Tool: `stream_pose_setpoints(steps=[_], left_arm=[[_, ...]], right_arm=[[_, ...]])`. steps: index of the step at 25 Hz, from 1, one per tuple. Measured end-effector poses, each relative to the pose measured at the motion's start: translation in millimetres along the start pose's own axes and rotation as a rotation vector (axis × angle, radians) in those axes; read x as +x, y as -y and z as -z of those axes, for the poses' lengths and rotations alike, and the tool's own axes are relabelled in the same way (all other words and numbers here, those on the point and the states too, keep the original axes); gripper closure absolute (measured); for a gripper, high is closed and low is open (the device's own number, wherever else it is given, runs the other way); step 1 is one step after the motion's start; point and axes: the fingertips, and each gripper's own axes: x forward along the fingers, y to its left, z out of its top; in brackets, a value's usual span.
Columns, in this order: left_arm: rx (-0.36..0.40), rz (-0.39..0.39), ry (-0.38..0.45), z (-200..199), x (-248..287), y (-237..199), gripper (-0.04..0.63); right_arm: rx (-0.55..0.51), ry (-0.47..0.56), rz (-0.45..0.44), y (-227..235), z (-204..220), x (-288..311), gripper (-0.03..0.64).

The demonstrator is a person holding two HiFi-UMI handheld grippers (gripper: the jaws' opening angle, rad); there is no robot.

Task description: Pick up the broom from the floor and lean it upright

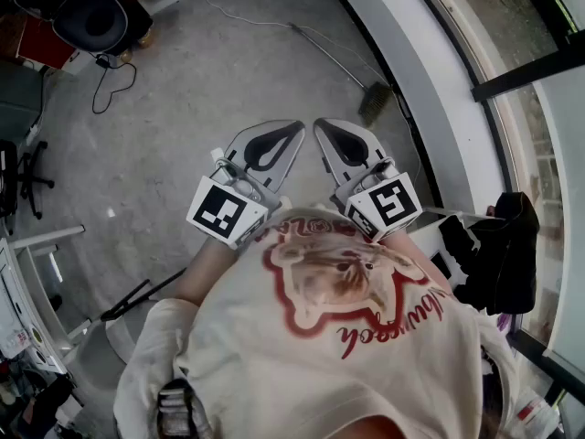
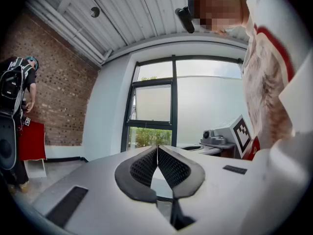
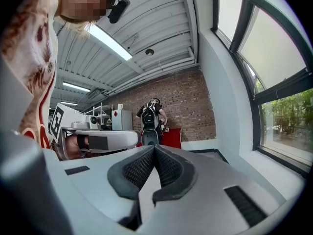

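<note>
The white left gripper (image 1: 274, 144) and the white right gripper (image 1: 343, 144) are side by side in the head view, in front of the person's chest. Each has its jaws closed and holds nothing. Ahead of them the broom (image 1: 374, 102), with a dark bristle head and a thin pale handle, lies on the grey concrete floor (image 1: 183, 108). Its head is at the foot of the curved white wall (image 1: 430, 90), its handle runs away up-left, and it is well apart from both grippers.

In the left gripper view, the black ribbed pads (image 2: 144, 168) meet at their tips with nothing between them. They face a tall dark-framed window (image 2: 154, 106).

In the right gripper view, that gripper's jaws likewise touch at the tips, empty. Beyond them a person with a black backpack (image 3: 152, 114) stands before a red-brown brick wall (image 3: 188, 106).
</note>
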Motion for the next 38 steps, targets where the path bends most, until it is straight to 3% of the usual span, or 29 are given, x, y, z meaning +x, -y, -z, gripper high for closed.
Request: stream_pose_setpoints(steps=[16, 27, 33, 38], left_arm=[[-0.014, -0.004, 0.004, 3.8, -12.1, -15.4, 0.572], [-0.036, 0.034, -0.018, 8.3, -23.6, -42.2, 0.571], [-0.046, 0.063, -0.026, 15.3, -0.4, -55.5, 0.571], [-0.041, 0.038, -0.036, 15.7, 27.8, -90.6, 0.571]], right_arm=[[-0.005, 0.019, 0.011, -8.7, -0.8, 12.9, 0.592], [0.028, 0.006, 0.075, -18.0, 12.4, 42.0, 0.592], [0.052, -0.003, 0.118, 12.3, 16.6, 48.6, 0.592], [0.043, 0.002, 0.111, 48.4, 10.2, 79.9, 0.592]])
